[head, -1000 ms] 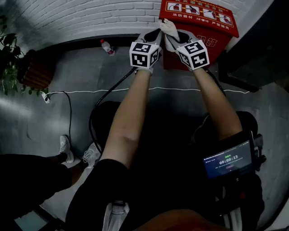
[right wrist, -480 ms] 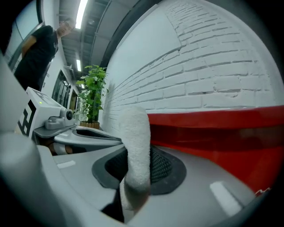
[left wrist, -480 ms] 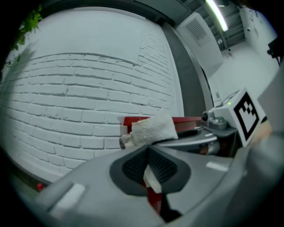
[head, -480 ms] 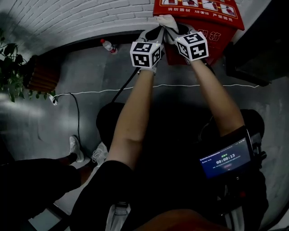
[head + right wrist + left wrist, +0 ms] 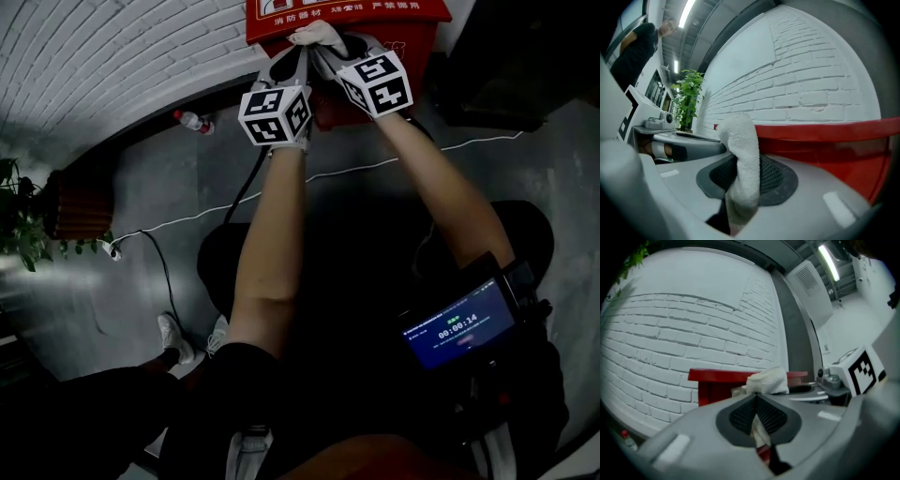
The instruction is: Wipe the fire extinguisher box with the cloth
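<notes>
Reaching straight ahead with both bare arms, elbows nearly locked, forearms converging toward the wrists. Holding the left gripper [image 5: 296,52] and right gripper [image 5: 330,54] side by side, almost touching, marker cubes uppermost, tips aimed at the red box [image 5: 281,17]. Pinching the cloth [image 5: 317,36] from both sides: left jaws closed on a thin end of it, right jaws clamped on a thick fold that bulges up past the pads. Bunching the rest of the cloth between the two tips, right at the box's top front edge; touching it or just above, hard to tell. Behind the box, against it, a white brick wall [image 5: 693,333]. Down on the grey floor [image 5: 141,187], off to the left, a bottle [image 5: 190,121] and a white cable [image 5: 309,175].
</notes>
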`<state>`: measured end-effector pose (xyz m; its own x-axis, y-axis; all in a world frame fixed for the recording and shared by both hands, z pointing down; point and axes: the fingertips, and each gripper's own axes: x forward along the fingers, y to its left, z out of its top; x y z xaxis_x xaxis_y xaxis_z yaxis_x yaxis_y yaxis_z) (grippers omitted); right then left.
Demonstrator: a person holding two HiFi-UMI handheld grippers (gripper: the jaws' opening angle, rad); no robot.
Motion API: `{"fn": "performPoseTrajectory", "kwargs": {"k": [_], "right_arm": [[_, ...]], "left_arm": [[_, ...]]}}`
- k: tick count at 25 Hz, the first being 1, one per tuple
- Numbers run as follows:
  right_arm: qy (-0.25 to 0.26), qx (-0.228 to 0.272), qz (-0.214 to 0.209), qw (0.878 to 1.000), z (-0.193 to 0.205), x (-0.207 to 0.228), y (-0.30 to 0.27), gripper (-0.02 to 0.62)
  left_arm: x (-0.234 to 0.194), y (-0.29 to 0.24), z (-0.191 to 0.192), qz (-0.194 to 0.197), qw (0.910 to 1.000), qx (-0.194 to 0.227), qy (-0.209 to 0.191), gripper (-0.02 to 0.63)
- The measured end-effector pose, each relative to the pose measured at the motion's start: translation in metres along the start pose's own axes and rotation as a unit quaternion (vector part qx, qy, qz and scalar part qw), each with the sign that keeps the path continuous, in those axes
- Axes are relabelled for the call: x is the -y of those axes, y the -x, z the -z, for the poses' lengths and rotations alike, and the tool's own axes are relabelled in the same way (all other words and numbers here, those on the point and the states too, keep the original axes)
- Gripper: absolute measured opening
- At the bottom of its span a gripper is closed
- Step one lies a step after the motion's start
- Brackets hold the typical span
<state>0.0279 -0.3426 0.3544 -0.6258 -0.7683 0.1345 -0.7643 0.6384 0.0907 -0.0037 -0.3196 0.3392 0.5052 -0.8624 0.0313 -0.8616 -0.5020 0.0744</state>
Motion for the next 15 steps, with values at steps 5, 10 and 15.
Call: {"fn": "performPoseTrajectory", "kwargs": {"k": [5, 10, 15], "right_arm": [[0.003, 0.002, 0.040, 0.999, 0.001, 0.029, 0.028, 0.123], [0.008, 0.007, 0.084, 0.996, 0.003, 0.061, 0.055, 0.129], [-0.005, 0.013, 0.107, 0.994, 0.011, 0.087, 0.077, 0.129]], "left_arm": [[0.022, -0.010, -0.004, 0.016, 0.9998, 0.004, 0.007, 0.002], [0.038, -0.020, -0.003, 0.030, 0.9995, 0.004, 0.009, 0.002], [0.051, -0.028, 0.005, 0.042, 0.9991, 0.000, 0.007, 0.002]]}}
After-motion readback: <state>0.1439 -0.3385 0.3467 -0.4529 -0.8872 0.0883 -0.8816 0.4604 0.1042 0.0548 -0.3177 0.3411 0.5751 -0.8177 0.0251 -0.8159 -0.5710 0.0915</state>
